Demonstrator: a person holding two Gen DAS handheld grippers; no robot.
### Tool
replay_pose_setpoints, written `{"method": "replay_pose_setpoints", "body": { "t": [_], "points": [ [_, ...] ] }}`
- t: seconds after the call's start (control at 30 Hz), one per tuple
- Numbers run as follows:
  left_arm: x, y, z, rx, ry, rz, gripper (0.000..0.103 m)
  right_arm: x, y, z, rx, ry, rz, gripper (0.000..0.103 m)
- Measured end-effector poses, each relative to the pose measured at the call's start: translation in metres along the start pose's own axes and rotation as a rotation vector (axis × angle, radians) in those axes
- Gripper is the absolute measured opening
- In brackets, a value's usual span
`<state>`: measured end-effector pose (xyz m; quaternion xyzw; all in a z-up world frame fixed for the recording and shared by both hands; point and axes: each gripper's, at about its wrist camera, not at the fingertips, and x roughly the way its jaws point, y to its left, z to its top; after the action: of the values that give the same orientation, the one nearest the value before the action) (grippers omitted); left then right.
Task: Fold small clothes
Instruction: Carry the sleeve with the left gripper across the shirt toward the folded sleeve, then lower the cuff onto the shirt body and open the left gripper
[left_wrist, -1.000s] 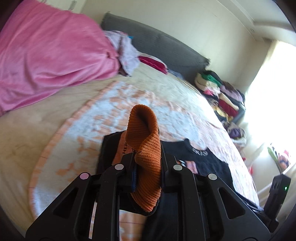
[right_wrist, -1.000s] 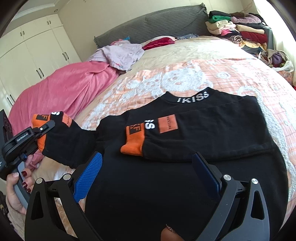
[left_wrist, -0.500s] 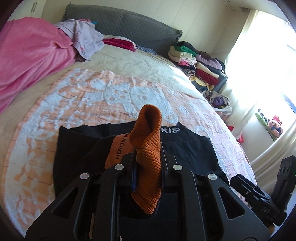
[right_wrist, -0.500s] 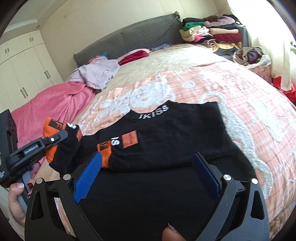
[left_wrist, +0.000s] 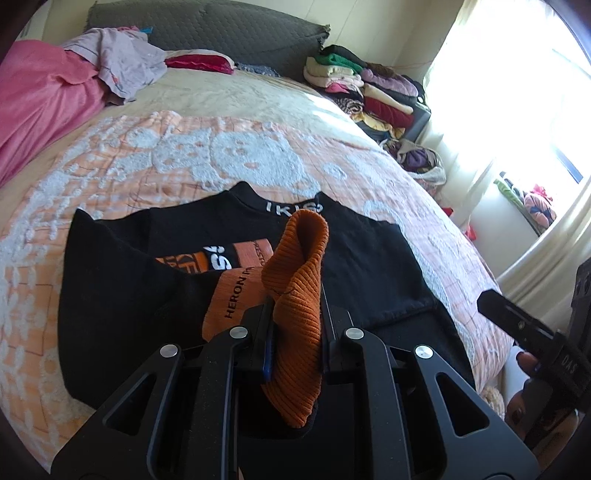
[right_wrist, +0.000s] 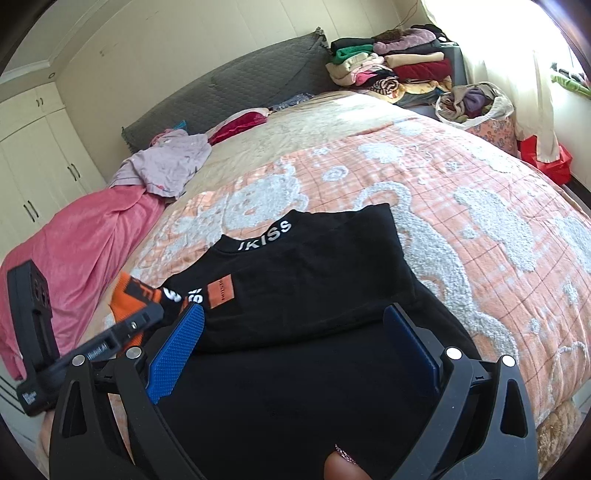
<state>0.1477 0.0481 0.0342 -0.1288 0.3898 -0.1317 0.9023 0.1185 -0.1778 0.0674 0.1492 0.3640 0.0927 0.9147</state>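
Note:
A black sweater with orange cuffs lies flat on the peach bedspread, collar pointing away from me. One sleeve is folded across the chest, its orange patch showing. My left gripper is shut on the other sleeve's ribbed orange cuff, which it holds up over the sweater's middle. In the right wrist view the left gripper comes in from the left with that cuff. My right gripper hangs open above the sweater's lower half, its blue pads wide apart and nothing between them.
A pink blanket and a lilac garment lie at the bed's far left. Folded clothes are stacked by the grey headboard, with a bag of clothes beside them. The bed edge drops off at right.
My left gripper has carried the orange cuff rightward, from beside the sweater to over its chest. The right gripper stayed open and shifted across the sweater's lower part.

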Motion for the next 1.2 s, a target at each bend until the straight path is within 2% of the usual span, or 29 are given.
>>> {"method": "replay_pose_setpoints", "body": {
  "t": [0.37,0.53,0.7,0.77,0.97,1.07,1.13,1.2],
  "points": [
    [0.015,-0.013,-0.012,0.037,0.043,-0.023,0.012,0.006,-0.015,-0.003,0.030,0.004,-0.030,0.097],
    [0.023,-0.017,-0.016,0.037,0.078,-0.069,0.019,0.004,-0.021,-0.001,0.045,-0.004,-0.046,0.097],
    [0.024,-0.017,-0.018,0.017,0.099,-0.127,0.019,0.004,-0.024,-0.001,0.046,-0.003,-0.054,0.097],
    [0.022,-0.016,-0.017,0.015,0.094,-0.136,0.024,0.007,-0.023,-0.001,0.043,0.002,-0.055,0.097],
    [0.010,-0.003,-0.010,-0.002,0.049,-0.085,0.036,0.019,-0.010,-0.007,0.004,0.045,-0.024,0.097],
    [0.004,0.009,-0.005,-0.009,0.023,-0.022,0.045,0.029,-0.001,-0.013,-0.008,0.092,0.029,0.097],
    [0.000,0.020,-0.002,-0.017,0.005,0.029,0.054,0.038,0.005,-0.018,-0.009,0.135,0.066,0.097],
    [-0.004,0.031,0.001,-0.037,-0.006,0.056,0.057,0.045,0.010,-0.022,-0.014,0.162,0.082,0.097]
  ]
}}
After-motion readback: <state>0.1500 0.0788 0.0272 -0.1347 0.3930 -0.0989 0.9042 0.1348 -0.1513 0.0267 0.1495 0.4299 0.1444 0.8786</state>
